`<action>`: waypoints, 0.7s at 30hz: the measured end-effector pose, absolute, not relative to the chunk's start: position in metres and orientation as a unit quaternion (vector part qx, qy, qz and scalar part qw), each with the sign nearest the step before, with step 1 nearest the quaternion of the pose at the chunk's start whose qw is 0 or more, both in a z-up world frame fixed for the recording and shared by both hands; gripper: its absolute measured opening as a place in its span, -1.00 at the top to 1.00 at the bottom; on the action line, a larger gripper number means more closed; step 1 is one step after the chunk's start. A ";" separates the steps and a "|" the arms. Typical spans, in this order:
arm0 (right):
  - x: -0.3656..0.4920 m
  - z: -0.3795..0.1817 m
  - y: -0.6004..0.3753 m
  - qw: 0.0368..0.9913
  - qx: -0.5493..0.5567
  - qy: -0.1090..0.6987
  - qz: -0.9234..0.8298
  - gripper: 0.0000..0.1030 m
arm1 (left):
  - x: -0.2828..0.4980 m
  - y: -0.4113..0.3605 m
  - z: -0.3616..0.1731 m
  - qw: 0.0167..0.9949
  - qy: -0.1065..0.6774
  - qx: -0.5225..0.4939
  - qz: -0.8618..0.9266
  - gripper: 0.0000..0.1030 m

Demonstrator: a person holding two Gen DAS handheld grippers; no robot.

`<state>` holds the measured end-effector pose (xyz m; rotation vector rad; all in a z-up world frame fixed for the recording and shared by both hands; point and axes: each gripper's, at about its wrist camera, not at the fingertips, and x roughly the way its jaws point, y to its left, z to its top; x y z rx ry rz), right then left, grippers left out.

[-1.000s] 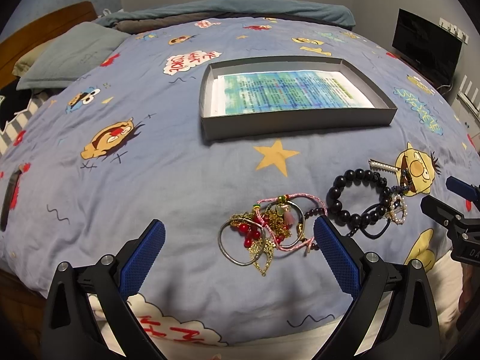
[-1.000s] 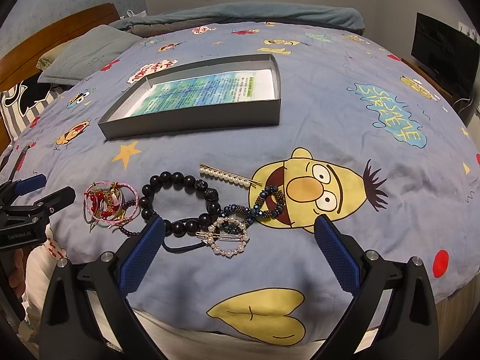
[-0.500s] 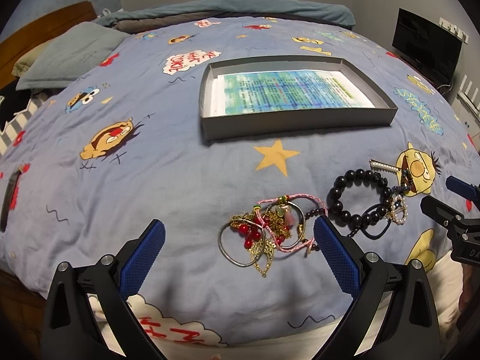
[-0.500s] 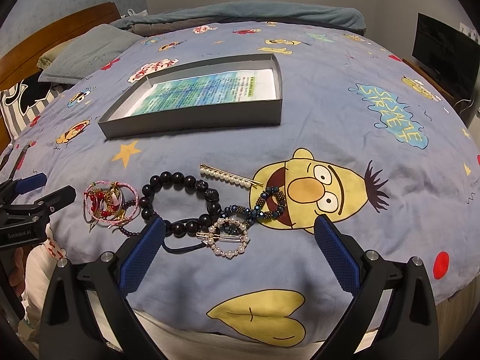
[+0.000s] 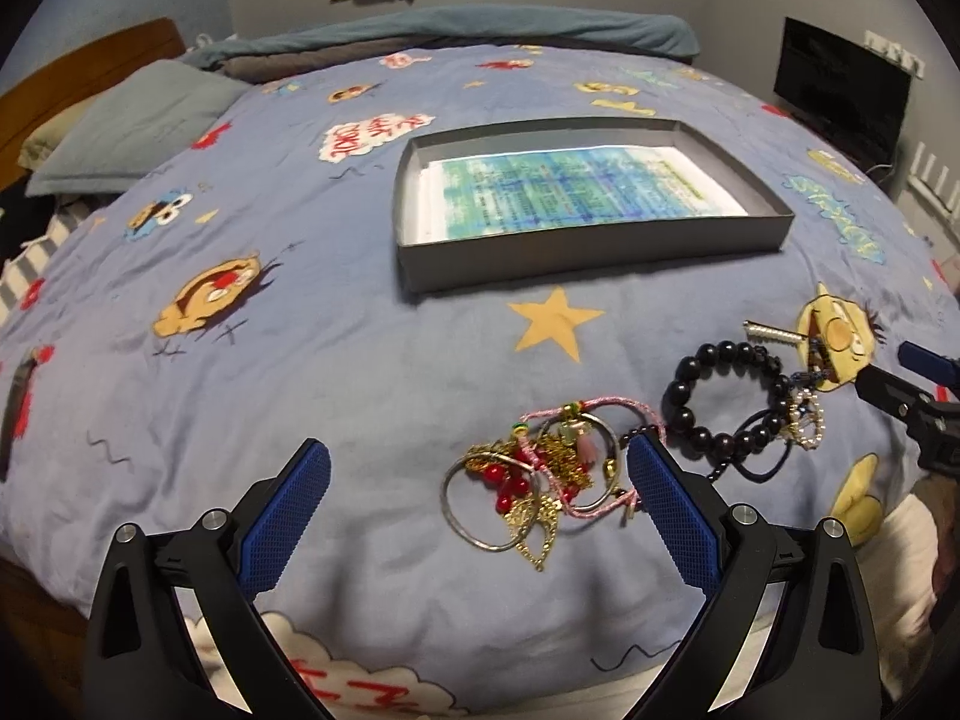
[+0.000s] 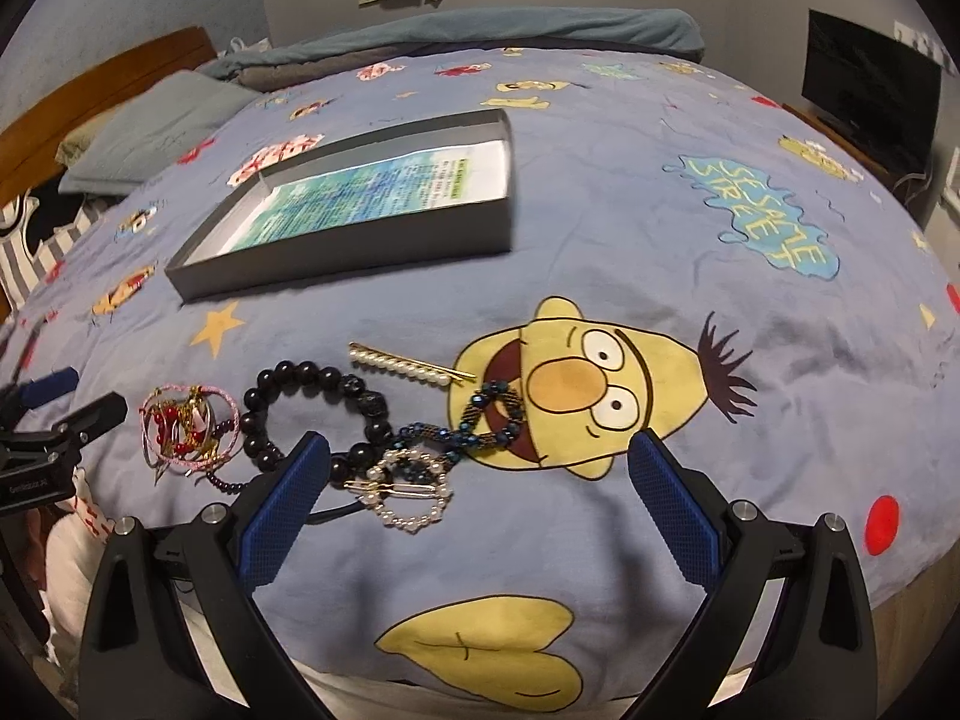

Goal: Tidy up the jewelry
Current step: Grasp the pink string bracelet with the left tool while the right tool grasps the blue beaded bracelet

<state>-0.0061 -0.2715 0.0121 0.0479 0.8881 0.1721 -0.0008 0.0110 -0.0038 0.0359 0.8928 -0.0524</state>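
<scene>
Below the grey shallow box (image 5: 591,243), which sits on a blue cartoon-print bedspread (image 5: 336,360) with a printed blue-green sheet inside it, a cluster of jewelry lies loose on the bed. Nearest the box is a pearl hair pin (image 6: 408,365), near a yellow cartoon face (image 6: 600,390) printed on the fabric. Just below the pin lies a black bead bracelet (image 6: 312,414), touching a dark blue beaded bracelet (image 6: 480,426) that overlaps the face. A pearl ring-shaped clip (image 6: 411,495) rests just below both. Farther from the face, beside the black beads, sits a tangle of silver bangles, red beads, gold chain and pink cord (image 5: 540,486).

Both tongs hover over the bed edge, well below the box. The left tongs (image 5: 480,516) are spread wide, empty, with the tangle lying between the blue pads. The right tongs (image 6: 480,510) are also spread wide and empty, the pearl clip between the pads
</scene>
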 end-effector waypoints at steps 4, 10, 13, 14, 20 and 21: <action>-0.003 0.008 -0.285 0.897 0.043 0.430 0.092 -0.90 | 0.002 0.018 -0.008 0.902 0.430 0.005 -0.037 -0.91; -0.002 0.003 -0.295 0.900 0.042 0.425 0.089 -0.90 | 0.004 0.033 -0.012 0.911 0.412 0.022 -0.009 -0.91; 0.001 -0.001 -0.295 0.898 0.050 0.428 0.089 -0.67 | 0.001 0.041 -0.013 0.912 0.409 0.021 -0.008 -0.91; 0.002 -0.003 -0.293 0.897 0.048 0.431 0.091 -0.56 | 0.001 0.042 -0.014 0.913 0.407 0.026 -0.009 -0.91; 0.013 -0.016 -0.284 0.883 0.057 0.453 0.112 -0.01 | -0.001 0.049 -0.018 0.911 0.411 0.019 -0.018 -0.90; 0.014 -0.017 -0.283 0.881 0.061 0.455 0.117 0.06 | -0.002 0.050 -0.018 0.911 0.411 0.015 -0.026 -0.87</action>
